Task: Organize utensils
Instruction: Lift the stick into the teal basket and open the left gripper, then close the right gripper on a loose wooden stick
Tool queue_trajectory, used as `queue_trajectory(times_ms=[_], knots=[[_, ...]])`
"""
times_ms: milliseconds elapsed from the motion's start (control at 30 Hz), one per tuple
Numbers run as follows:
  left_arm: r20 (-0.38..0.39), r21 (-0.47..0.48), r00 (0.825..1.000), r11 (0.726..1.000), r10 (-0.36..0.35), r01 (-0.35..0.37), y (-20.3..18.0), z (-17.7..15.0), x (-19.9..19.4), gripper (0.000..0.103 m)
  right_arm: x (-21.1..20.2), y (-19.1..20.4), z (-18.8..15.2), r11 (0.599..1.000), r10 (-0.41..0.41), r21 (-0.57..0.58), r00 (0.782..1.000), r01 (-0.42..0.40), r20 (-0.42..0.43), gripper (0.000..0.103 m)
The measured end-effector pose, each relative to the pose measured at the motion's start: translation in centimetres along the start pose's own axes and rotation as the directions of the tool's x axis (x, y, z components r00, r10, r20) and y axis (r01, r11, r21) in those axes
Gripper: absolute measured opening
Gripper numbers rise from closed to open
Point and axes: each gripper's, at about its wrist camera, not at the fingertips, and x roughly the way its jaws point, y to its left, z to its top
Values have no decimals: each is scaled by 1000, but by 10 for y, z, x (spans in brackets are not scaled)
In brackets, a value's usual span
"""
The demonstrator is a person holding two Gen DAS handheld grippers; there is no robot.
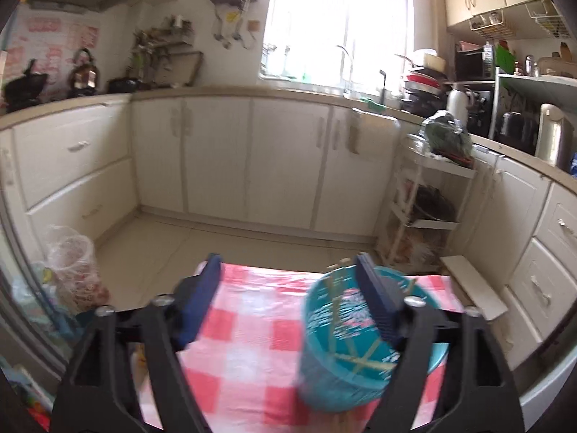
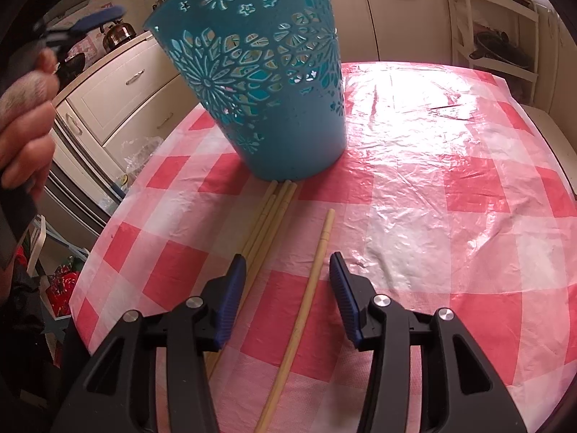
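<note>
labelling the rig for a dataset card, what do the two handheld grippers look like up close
Both the left gripper and right gripper match: matte black angular linkage arms with round silver pivot bolts, tipped by dark blue ribbed pads. No cables show.

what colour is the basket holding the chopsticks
Teal, with cut-out flower patterns. The basket shows best in the right wrist view.
</note>
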Motion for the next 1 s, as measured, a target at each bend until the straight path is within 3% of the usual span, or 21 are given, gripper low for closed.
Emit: queue_trajectory(times_ms=[167,300,433,633,667,733,833,1000], knots=[[-37,26,988,989,147,-146,45,-53,-29,95,0,0,-2,1000,-16,12,1000,16,5,47],[-167,33,964,979,205,-202,79,-104,-20,95,-7,-4,-6,996,-84,32,996,83,23,47],[-219,-28,956,978,193,-204,102,-125,-13,95,-4,5,-7,988,-157,-9,987,157,20,47],[-253,-61,955,983,152,-172,109,-135,-2,95,0,16,-8,952,-300,-68,954,299,5,27],[-261,-66,955,985,138,-160,108,-135,0,95,1,19,-8,950,-301,-89,953,301,3,17],[-302,-81,947,987,107,-137,110,-139,7,95,2,25,-8,946,-296,-142,955,291,-12,7],[-324,-99,942,987,89,-128,111,-141,13,95,7,34,-4,927,-313,-227,949,299,-28,6],[-308,-101,949,990,63,-99,108,-143,9,95,7,17,4,964,-238,-150,964,220,-116,6]])
